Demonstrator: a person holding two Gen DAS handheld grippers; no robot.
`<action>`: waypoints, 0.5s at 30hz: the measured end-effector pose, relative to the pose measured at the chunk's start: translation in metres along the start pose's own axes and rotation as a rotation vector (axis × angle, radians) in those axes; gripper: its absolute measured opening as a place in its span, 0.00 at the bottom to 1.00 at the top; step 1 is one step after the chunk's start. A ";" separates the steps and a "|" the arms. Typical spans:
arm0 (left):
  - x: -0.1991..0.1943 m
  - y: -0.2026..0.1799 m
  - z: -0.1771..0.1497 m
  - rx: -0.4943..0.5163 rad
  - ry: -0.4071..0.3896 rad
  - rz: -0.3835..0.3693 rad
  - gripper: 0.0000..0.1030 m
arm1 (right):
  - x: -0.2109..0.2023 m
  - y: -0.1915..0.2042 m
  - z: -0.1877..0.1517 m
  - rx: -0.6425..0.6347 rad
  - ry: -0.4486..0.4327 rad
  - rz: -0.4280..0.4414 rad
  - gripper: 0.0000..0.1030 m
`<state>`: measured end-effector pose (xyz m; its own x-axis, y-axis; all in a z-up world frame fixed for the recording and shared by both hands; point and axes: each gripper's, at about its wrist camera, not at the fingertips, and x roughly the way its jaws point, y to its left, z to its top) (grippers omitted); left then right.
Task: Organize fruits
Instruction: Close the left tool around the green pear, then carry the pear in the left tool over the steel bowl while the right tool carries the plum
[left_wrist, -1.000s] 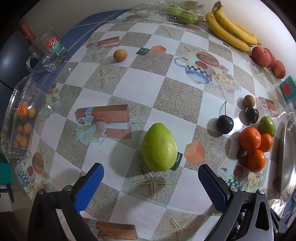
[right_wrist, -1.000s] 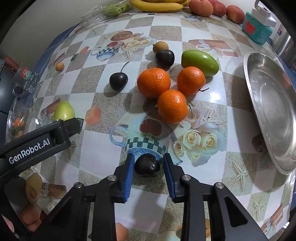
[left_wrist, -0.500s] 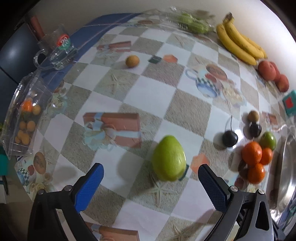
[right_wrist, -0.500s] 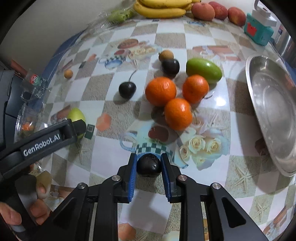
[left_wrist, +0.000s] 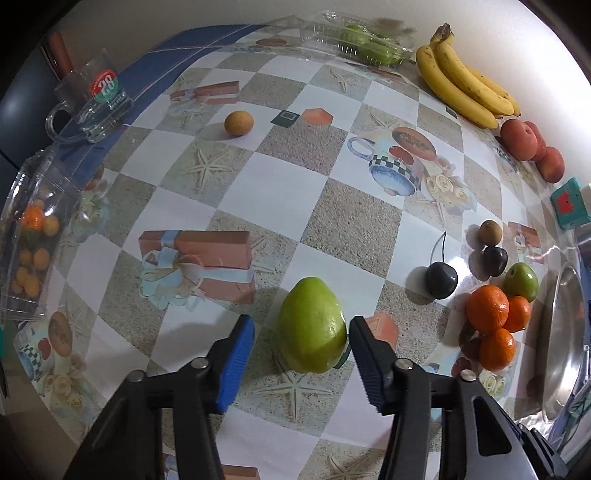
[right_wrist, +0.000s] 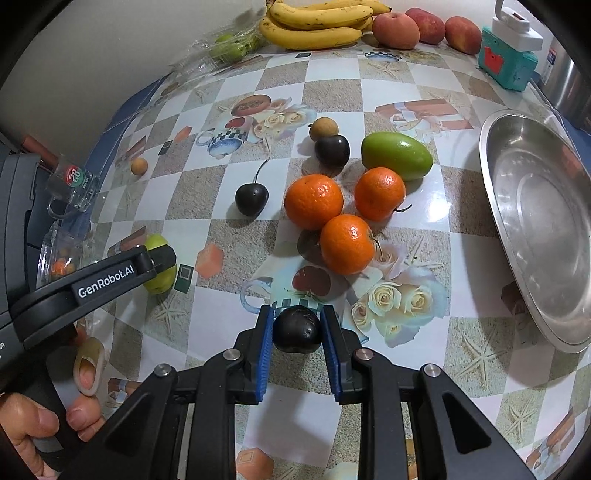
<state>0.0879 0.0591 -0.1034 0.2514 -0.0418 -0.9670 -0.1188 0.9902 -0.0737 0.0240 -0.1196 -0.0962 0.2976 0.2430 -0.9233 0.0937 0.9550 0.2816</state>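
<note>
Left wrist view: left gripper (left_wrist: 301, 349) stood apart, straddling green guava (left_wrist: 312, 325) on table (left_wrist: 258, 177); right pad (left_wrist: 364, 356) almost at fruit, left pad (left_wrist: 240, 354) clear. Risk: uneven closing could push smooth, tapered guava sideways, or make it squirt forward out of pads.

Right wrist view: right gripper (right_wrist: 297, 330) clamped on dark plum (right_wrist: 296, 331), just short of three oranges (right_wrist: 343, 210). Risk: round, glossy plum held near pad tips could slip; setting it down carelessly might bump oranges and send them rolling toward steel plate (right_wrist: 517, 147).
</note>
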 end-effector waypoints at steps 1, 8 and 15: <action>0.001 -0.001 0.000 0.001 0.002 -0.008 0.50 | -0.002 -0.001 -0.001 -0.001 0.000 0.001 0.26; 0.003 -0.003 0.003 -0.007 0.005 -0.036 0.41 | -0.004 -0.002 -0.001 -0.003 -0.002 0.009 0.26; -0.007 0.004 0.000 -0.013 -0.018 -0.033 0.41 | -0.008 -0.003 0.001 0.003 -0.015 0.023 0.26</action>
<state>0.0856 0.0635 -0.0965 0.2728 -0.0719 -0.9594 -0.1230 0.9864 -0.1089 0.0219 -0.1248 -0.0899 0.3138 0.2620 -0.9126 0.0891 0.9488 0.3030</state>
